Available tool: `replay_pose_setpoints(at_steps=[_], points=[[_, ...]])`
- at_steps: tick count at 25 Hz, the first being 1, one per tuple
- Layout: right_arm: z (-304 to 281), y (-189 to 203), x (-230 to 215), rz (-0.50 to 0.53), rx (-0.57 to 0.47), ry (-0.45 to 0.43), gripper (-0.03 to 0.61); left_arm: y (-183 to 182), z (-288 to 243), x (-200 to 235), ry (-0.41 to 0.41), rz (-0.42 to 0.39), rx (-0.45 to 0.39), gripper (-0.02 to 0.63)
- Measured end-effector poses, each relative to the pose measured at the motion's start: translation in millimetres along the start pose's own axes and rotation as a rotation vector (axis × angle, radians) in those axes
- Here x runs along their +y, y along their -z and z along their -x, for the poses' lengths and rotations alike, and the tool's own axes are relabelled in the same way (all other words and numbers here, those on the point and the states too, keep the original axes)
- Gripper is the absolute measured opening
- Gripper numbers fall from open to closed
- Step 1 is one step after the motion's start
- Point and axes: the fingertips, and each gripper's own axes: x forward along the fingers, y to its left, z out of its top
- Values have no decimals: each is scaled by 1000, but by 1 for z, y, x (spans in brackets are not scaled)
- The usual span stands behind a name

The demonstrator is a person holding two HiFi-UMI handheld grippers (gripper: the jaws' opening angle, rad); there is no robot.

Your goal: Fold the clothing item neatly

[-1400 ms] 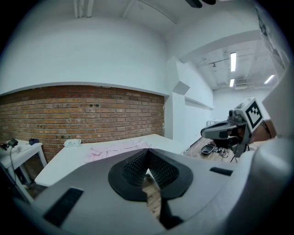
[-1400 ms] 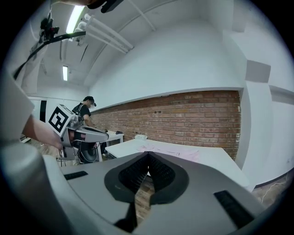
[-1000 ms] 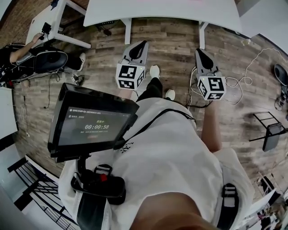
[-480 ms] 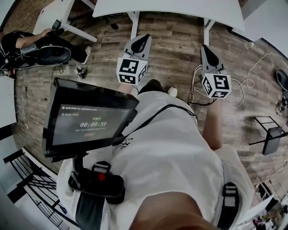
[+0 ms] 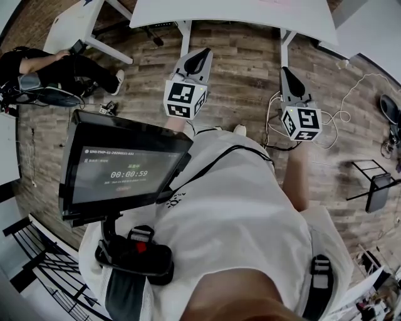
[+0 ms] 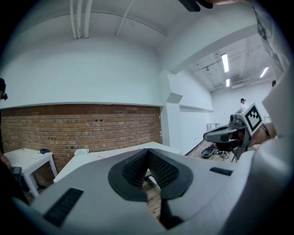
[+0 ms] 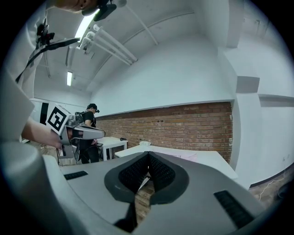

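Left claw (image 6: 147, 156): pressed together, empty | Right claw (image 7: 148, 158): pressed together, empty | Position: both above wooden floor (image 5: 241, 69), short of white bench (image 5: 238, 15) | Clothing item: not made out in any view | Progress: fold state cannot be judged.

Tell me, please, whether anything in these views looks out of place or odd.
Nothing is spilled or damaged. Both the left tongs and right tongs are shut on nothing, above the wood floor short of the white table. A loose white cable trails on the floor at the right.
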Motion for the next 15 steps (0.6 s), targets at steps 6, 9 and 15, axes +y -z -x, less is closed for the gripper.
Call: replay_pose_setpoints(at_steps=[6, 9, 15], points=[[13, -3, -3, 6, -4, 6, 5, 3, -4, -19, 38, 2, 1, 2], [19, -8, -6, -4, -13, 18, 5, 5, -2, -17, 31, 12, 3, 2], [29, -7, -12, -46, -25, 27, 5, 8, 6, -15, 21, 23, -3, 2]])
